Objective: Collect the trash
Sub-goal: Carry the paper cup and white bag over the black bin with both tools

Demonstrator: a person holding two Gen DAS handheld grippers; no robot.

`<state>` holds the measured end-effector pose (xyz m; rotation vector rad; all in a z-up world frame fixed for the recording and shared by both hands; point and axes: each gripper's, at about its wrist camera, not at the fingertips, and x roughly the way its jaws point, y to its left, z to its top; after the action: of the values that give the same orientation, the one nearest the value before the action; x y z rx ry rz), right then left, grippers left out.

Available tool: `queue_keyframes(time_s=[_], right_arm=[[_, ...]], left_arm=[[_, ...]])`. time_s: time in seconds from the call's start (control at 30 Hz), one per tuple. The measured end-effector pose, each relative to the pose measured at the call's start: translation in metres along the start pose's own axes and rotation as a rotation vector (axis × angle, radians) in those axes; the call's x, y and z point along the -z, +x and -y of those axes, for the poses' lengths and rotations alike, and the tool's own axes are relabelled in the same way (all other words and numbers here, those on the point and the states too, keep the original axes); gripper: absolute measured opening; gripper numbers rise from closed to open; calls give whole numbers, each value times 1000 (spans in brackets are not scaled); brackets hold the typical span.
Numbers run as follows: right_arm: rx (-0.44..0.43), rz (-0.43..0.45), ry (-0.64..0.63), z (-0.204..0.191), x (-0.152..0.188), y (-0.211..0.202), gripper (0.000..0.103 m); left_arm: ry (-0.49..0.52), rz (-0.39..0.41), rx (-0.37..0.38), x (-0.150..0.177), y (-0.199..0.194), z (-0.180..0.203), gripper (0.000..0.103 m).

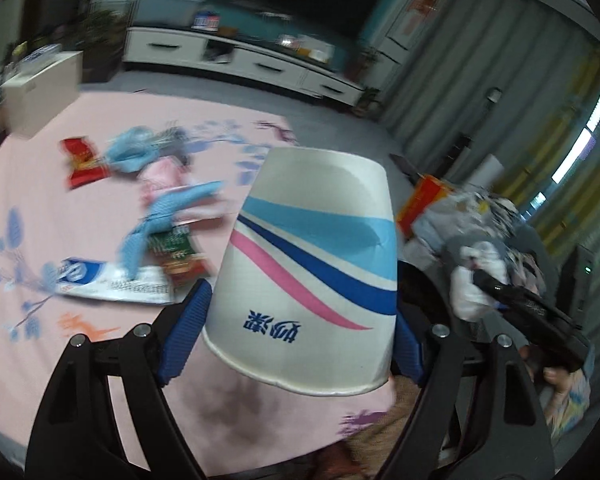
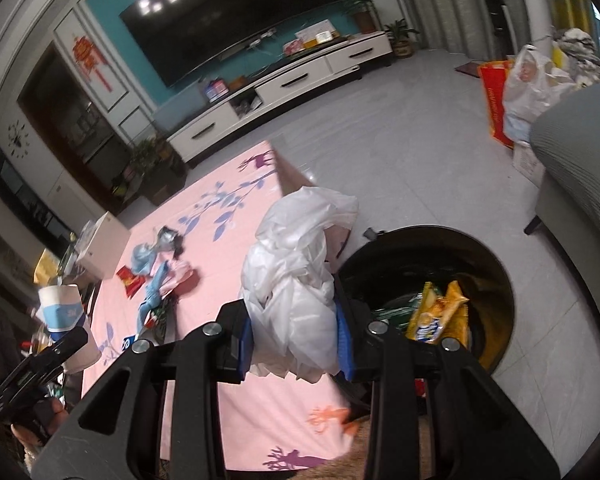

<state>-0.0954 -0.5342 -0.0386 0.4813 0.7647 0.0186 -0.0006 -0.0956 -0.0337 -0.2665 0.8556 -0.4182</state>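
My left gripper [image 1: 300, 320] is shut on a white paper cup [image 1: 312, 264] with blue and pink stripes, held upside down above the pink cloth [image 1: 52, 184]. The cup also shows in the right wrist view [image 2: 60, 308]. My right gripper [image 2: 296, 340] is shut on a crumpled white plastic bag [image 2: 296, 280], held next to the black trash bin [image 2: 496, 276], which holds yellow snack wrappers [image 2: 436, 316]. More trash lies on the cloth: a red wrapper [image 1: 82, 160], blue plastic scraps [image 1: 156, 216], a white and blue packet [image 1: 112, 284].
A white box [image 1: 40, 92] stands at the cloth's far left. A white TV cabinet [image 2: 284, 88] lines the far wall. A grey sofa [image 2: 580, 168] and filled bags [image 2: 532, 80] stand to the right of the bin on the grey floor.
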Motion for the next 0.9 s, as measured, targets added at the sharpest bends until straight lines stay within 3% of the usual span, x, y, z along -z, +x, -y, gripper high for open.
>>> queue_keyframes(time_s=[0.17,0.3,0.53,0.9], right_arm=[[32,28,58,31,-1,-11,34],[60,38,114,60,0,-15,34],[112,7,207,105,7,-3,34],[93,-52,246,126,15,17,36]], left_arm=[[83,-69,100,0,30,56,82],[144,-112,133,6,55,95,82],[243,-197,144,22,105,151,82],[317,-302,136,41,167,187,83]])
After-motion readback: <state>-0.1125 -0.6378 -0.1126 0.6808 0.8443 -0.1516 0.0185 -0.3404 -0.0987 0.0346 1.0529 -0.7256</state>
